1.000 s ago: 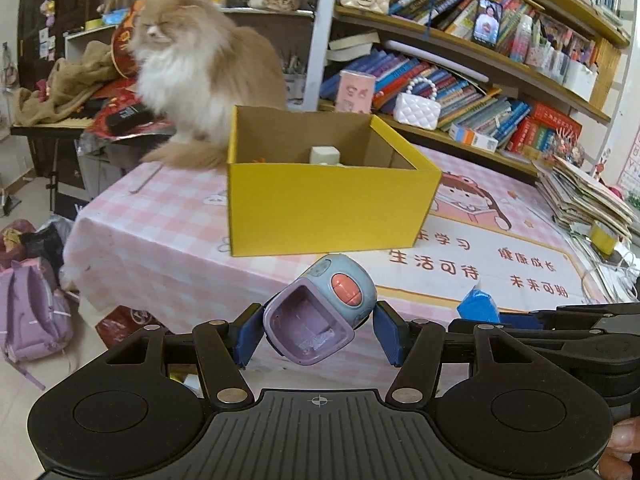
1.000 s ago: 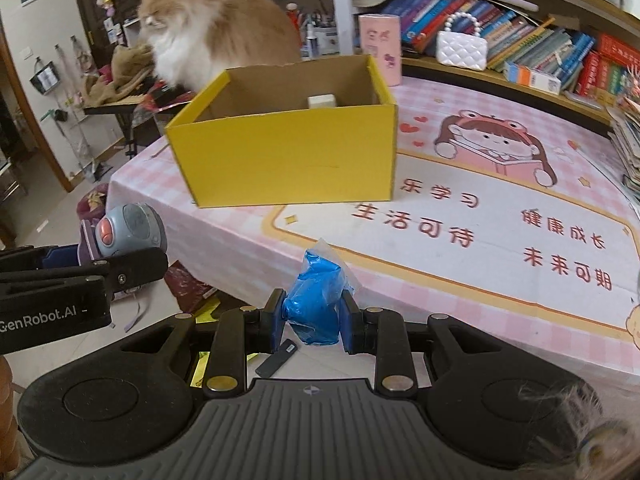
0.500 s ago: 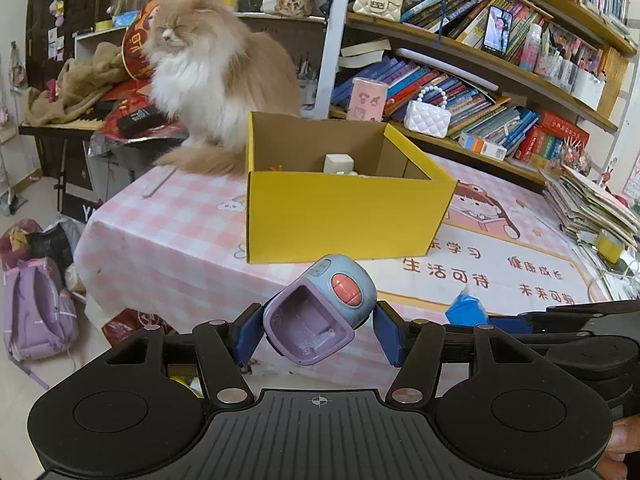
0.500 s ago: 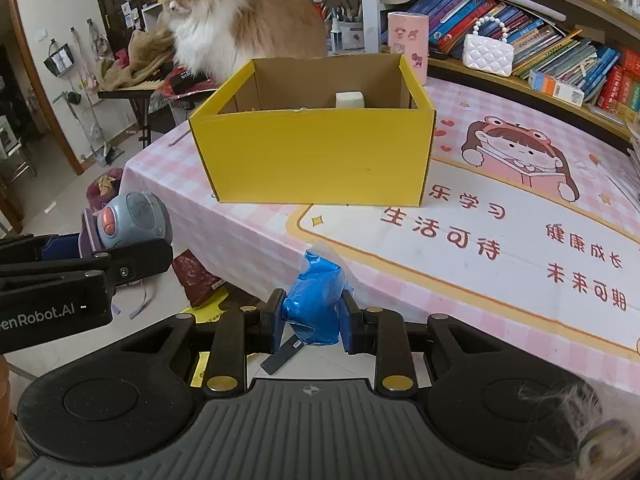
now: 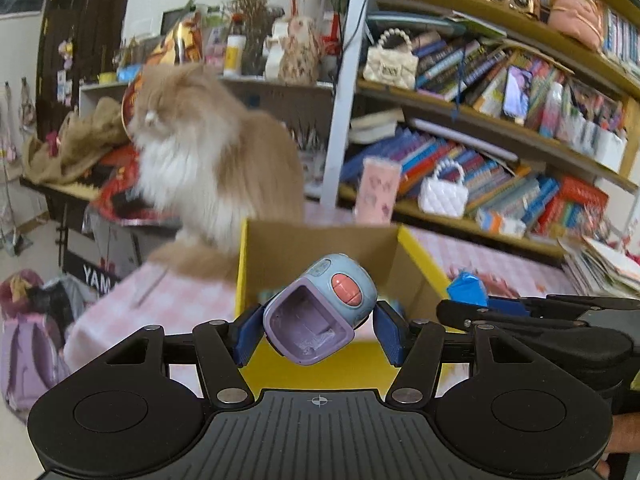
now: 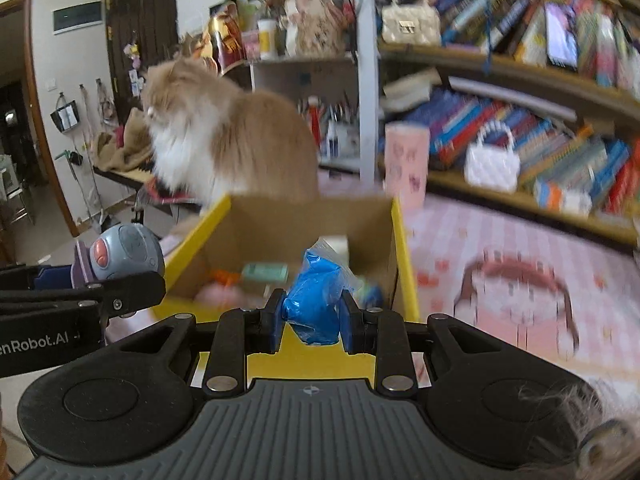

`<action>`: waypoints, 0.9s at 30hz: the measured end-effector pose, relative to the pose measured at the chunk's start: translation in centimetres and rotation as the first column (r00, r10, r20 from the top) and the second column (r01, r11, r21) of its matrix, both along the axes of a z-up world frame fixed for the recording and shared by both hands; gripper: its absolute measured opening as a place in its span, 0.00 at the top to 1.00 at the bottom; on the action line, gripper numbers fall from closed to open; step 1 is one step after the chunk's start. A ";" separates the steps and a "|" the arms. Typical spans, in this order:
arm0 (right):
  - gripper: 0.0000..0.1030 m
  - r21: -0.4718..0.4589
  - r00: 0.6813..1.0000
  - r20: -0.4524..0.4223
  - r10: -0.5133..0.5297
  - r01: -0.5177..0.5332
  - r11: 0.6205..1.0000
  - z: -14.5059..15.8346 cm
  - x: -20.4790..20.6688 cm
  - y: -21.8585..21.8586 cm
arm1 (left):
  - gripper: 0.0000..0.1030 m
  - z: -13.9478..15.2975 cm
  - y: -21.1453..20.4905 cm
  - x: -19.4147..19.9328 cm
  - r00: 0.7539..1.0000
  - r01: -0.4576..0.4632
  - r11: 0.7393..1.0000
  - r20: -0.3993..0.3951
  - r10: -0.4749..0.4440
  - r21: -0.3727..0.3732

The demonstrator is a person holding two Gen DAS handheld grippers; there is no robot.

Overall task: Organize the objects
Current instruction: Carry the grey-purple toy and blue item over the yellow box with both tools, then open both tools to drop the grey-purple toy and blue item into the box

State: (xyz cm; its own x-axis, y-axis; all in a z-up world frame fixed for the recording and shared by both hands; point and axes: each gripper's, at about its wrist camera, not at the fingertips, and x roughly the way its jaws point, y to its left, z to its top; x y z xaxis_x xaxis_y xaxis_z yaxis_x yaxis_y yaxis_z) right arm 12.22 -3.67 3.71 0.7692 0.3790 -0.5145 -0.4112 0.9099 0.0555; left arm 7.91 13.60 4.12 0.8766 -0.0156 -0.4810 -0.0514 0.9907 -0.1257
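Note:
My left gripper (image 5: 316,326) is shut on a blue and purple toy (image 5: 320,308) with a red button, held just before the near wall of the yellow box (image 5: 320,368). The toy also shows in the right wrist view (image 6: 124,254). My right gripper (image 6: 310,322) is shut on a crumpled blue plastic bag (image 6: 316,300), held over the near wall of the yellow box (image 6: 328,356). The bag also shows in the left wrist view (image 5: 468,290). Several small items (image 6: 264,272) lie inside the box.
A fluffy orange and white cat (image 6: 224,148) sits on the table right behind the box. A pink cup (image 6: 404,164) stands at the box's far right. The pink tablecloth (image 6: 520,264) extends right. Bookshelves (image 5: 500,152) line the back. A purple backpack (image 5: 24,356) lies on the floor at left.
Both grippers have moved forward and up to the yellow box with their objects held. The box now fills the view just ahead, and its inside shows in the right wrist view.

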 end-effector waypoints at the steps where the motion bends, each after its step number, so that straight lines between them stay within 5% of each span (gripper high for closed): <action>1: 0.75 -0.005 1.000 0.010 0.009 -0.009 1.000 0.1 1.0 0.2 | 0.43 0.1 -0.2 0.9 1.000 -0.007 1.000 0.006 0.007 0.007; 27: 0.75 -0.207 0.961 -0.146 0.236 -0.262 0.942 -7.1 14.5 4.4 | 0.43 -5.9 -2.2 14.7 0.970 -0.091 0.979 -0.206 0.129 0.181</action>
